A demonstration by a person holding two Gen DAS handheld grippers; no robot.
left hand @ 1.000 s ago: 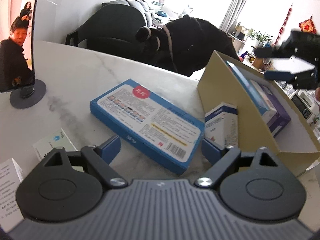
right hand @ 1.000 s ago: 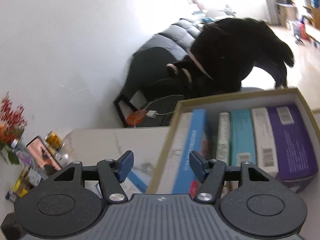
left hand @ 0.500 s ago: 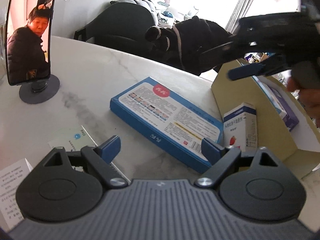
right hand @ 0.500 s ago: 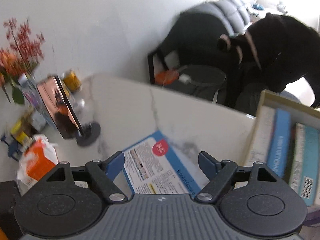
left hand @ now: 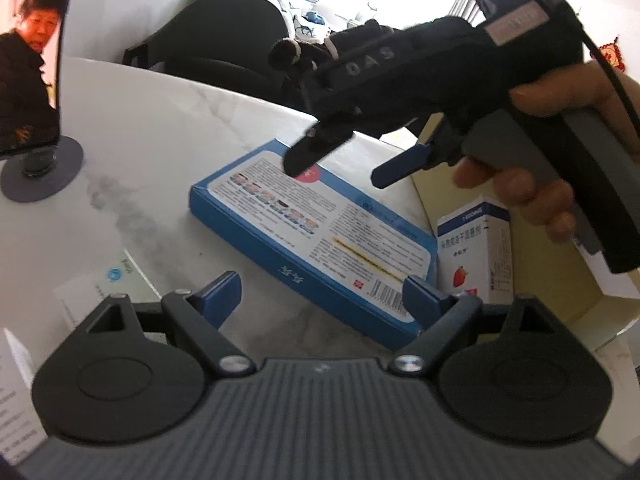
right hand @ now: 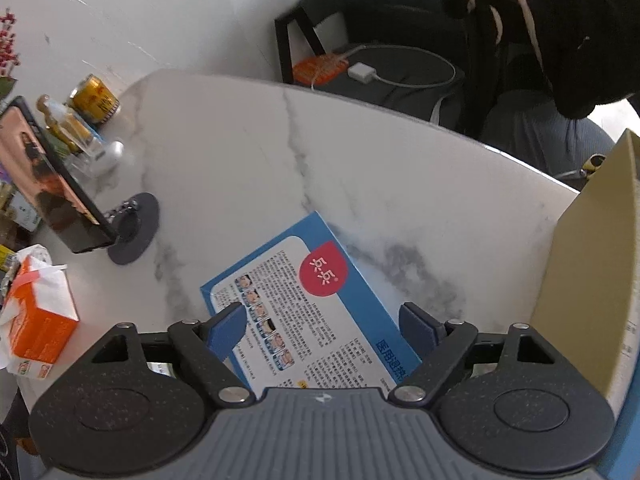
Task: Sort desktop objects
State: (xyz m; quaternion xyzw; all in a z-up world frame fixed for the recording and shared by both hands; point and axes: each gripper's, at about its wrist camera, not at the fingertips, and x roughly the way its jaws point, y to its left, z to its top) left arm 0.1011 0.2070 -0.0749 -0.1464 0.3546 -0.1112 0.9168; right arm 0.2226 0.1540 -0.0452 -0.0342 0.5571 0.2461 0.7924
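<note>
Right gripper (right hand: pixel 322 326) jaws just widened, apart over far end of flat blue box (left hand: pixel 320 236), nothing clamped; left gripper (left hand: pixel 320 294) apart, empty, at its near edge.

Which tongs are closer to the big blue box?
Right. The right tongs hang open just above the big blue box's far end; the left tongs sit open at its near edge, a little farther back.

The right gripper (left hand: pixel 340 164) hides the blue box's (left hand: pixel 320 236) far corner and most of the carton (left hand: pixel 424 200) in the left wrist view. The phone (left hand: pixel 28 56) is cut off by the frame's edge. The box's small print is unreadable. The tissue pack (right hand: pixel 36 320) is blurred.
</note>
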